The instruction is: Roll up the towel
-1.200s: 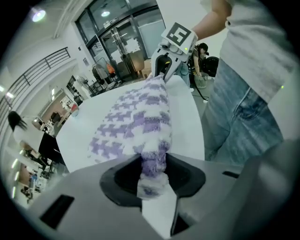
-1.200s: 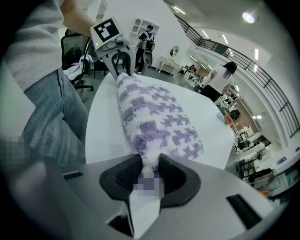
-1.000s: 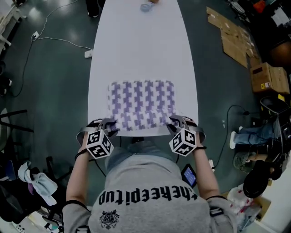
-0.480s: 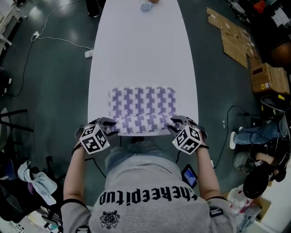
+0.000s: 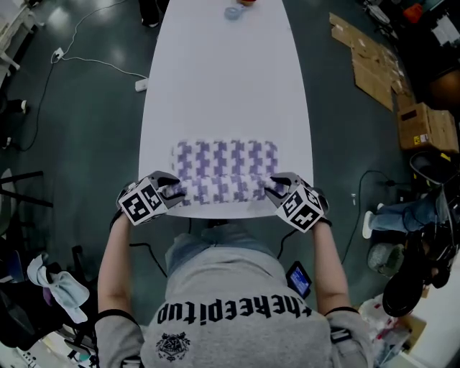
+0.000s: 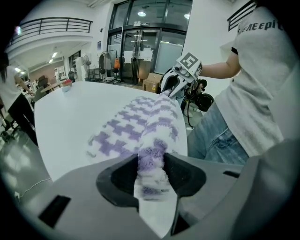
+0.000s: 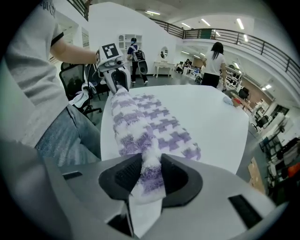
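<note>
Head view. The purple-and-white patterned towel lies flat across the near part of a long white table, well short of the far end. Its near edge is turned over into a low roll that runs side to side, just in from the table's near rim. The left gripper sits at the left end of that roll and the right gripper at the right end. Both point down and inward, with their marker cubes facing up. A small blue object rests at the far end of the table, well apart from the towel. Flattened cardboard lies on the floor to the right, and a white cable on the floor to the left.

Left gripper view. The left gripper has its two jaws clamped on the bunched end of the towel; fabric fills the gap and both pads press on it. From there the roll runs along the table edge to the right gripper at the far end. The flat part of the towel spreads to the left of the roll. The person's jeans are close on the right.

Right gripper view. The right gripper is likewise closed on its end of the towel, the pile squeezed between both pads. The roll leads away to the left gripper, with the unrolled part lying to its right on the table. A person in a white top stands beyond the far side of the table.
</note>
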A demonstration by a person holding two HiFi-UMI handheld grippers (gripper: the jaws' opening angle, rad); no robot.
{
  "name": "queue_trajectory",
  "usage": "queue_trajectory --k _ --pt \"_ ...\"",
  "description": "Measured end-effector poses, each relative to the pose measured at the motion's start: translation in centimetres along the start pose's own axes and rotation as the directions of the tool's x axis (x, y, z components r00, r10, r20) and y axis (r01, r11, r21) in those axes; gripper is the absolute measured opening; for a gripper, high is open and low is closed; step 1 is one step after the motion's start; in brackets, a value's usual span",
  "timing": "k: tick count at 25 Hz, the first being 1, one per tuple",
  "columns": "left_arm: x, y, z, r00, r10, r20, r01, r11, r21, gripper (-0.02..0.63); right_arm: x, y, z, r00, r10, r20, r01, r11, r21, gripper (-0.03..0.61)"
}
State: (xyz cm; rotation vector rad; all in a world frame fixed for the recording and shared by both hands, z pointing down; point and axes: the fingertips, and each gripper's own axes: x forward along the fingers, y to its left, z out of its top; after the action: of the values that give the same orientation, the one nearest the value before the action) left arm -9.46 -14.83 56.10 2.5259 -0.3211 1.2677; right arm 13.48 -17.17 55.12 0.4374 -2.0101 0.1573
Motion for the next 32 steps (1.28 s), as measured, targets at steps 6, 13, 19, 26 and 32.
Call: queue_trajectory --k 6,13,19,26,32 --pt "0.6 0.3 -0.5 0.999 0.035 -0.010 -0.035 0.999 -0.027 0.158 0.5 -0.2 -0.2 0.999 -0.051 -0.007 0.051 0.999 -0.017 0.121" --pt "0.9 3.2 0.2 0.997 0.080 -0.023 -0.081 0.995 -0.050 0.158 1.6 -2.8 0.5 0.994 -0.107 -0.017 0.107 0.994 0.004 0.120" --pt "1.1 0.9 -0.5 0.995 0.098 -0.026 -0.100 0.993 -0.061 0.158 1.6 -0.5 -0.6 0.993 -0.109 -0.035 0.108 0.994 -0.014 0.120" --pt "-1.5 1.6 1.6 0.976 0.196 0.090 -0.198 0.980 0.010 0.163 -1.4 -2.0 1.3 0.973 -0.222 0.061 0.223 0.975 0.004 0.120" --pt "-4.7 1.3 3.9 0.944 0.298 0.140 -0.320 0.932 0.170 0.163 -3.6 -2.4 3.0 0.965 -0.242 0.099 0.247 0.968 -0.045 0.120"
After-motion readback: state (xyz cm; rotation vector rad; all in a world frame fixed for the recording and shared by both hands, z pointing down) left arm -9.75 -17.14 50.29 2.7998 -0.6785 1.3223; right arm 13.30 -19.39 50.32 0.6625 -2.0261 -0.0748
